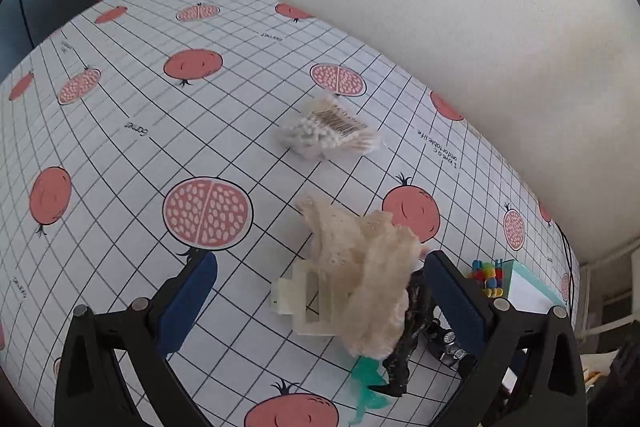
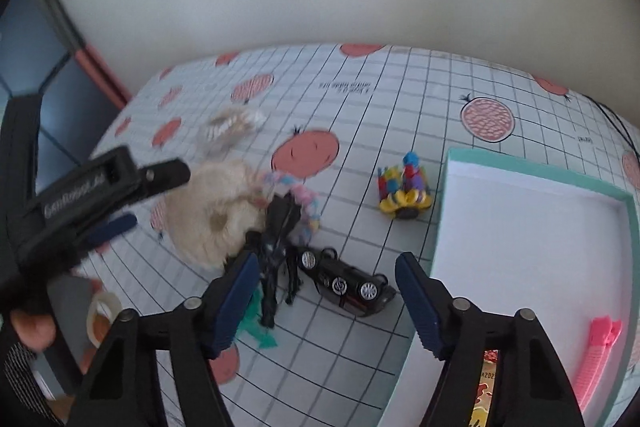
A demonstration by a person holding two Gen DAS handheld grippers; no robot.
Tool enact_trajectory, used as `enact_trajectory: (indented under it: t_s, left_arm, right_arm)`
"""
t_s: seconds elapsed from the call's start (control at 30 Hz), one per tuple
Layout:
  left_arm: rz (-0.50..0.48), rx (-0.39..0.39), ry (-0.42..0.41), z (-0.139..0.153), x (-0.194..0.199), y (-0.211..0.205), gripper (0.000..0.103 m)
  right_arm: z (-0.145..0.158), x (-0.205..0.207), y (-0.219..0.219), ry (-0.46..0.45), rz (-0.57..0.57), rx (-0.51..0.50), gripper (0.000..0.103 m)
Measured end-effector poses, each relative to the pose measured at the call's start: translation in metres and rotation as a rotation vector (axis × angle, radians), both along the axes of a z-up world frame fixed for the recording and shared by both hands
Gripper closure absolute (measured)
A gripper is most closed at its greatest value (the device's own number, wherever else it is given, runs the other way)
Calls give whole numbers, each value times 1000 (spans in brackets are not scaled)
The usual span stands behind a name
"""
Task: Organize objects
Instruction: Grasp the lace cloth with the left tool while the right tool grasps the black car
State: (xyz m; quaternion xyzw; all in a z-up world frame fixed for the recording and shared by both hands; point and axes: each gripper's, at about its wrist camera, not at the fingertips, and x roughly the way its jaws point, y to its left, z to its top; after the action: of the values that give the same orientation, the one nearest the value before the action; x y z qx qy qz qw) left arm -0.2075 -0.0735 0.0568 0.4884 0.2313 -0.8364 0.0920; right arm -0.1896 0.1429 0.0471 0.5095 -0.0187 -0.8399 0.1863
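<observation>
Both grippers' fingers stand wide, empty; cream cloth [image 1: 372,267] half hides a black toy [image 1: 400,359].

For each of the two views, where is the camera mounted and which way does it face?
Left wrist: on the left gripper, angled down at the pomegranate-print tablecloth, over a cream lace cloth; both blue-padded fingers show.
Right wrist: on the right gripper, angled down over an overturned black toy car beside a teal-rimmed white box; its fingers, the left gripper and a hand show.
Shared: cloth, car, box, colourful block toy.
</observation>
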Motion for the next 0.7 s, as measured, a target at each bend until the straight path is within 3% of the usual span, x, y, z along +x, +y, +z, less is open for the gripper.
enact_trajectory:
  t_s: [0.17,0.23,0.6,0.7]
  left_arm:
    - [0,45,2,-3,-2,-6,2]
    - [-10,58,2,-3,-5,-3,3]
    - [-67,11,-35,-6,-7,22,7]
    - [-77,-2,-39,-4,-8,26,15]
  right_arm:
    - [-9,-1,-4,-21,2,24,49]
    - [-9,-1,-4,-22,3,28,51]
    - [-9,3,-7,9,30,132,51]
    - [-8,3,-6,14,30,126,51]
